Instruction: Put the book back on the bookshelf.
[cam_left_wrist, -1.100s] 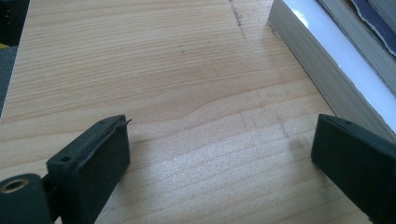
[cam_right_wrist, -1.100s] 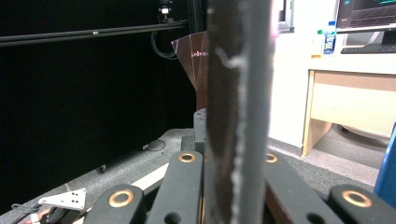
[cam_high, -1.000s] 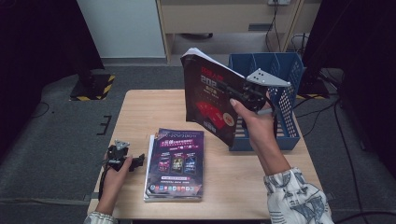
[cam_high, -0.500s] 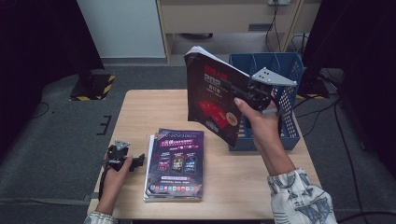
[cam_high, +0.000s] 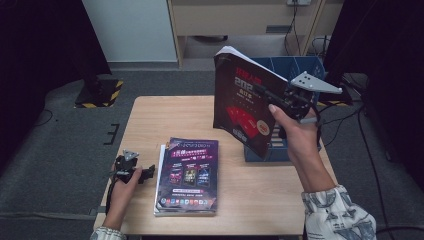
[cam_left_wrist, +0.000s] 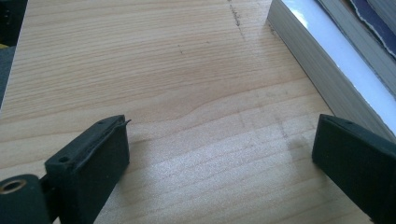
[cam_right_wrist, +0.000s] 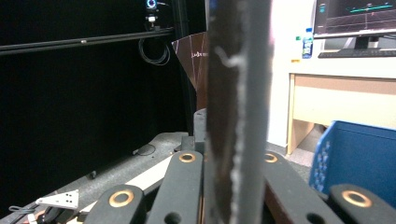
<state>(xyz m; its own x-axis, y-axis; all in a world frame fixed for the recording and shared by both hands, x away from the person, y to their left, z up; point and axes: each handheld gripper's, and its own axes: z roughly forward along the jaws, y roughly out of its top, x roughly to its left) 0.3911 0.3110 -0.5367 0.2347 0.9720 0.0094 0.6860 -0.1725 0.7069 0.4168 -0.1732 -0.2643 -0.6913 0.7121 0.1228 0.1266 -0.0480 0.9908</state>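
A thick dark book with red cover print (cam_high: 245, 107) is held upright in the air over the table's right side, next to the blue crate (cam_high: 305, 75). My right gripper (cam_high: 280, 102) is shut on its edge; in the right gripper view the book's edge (cam_right_wrist: 236, 112) stands between the jaws. A stack of books with a purple cover on top (cam_high: 190, 170) lies flat at the table's front centre. My left gripper (cam_high: 145, 173) rests on the table just left of that stack, open, with bare wood between its jaws (cam_left_wrist: 219, 154) and the stack's edge (cam_left_wrist: 327, 70) to its right.
The wooden table (cam_high: 170, 115) has bare surface at its back left. The blue crate stands at the right edge. Black curtains flank the space, and a cabinet (cam_high: 240, 20) stands behind. A monitor (cam_right_wrist: 355, 18) sits on a desk in the right gripper view.
The right gripper has carried the upright book a little to the right and up, toward the crate. The left gripper has stayed still.
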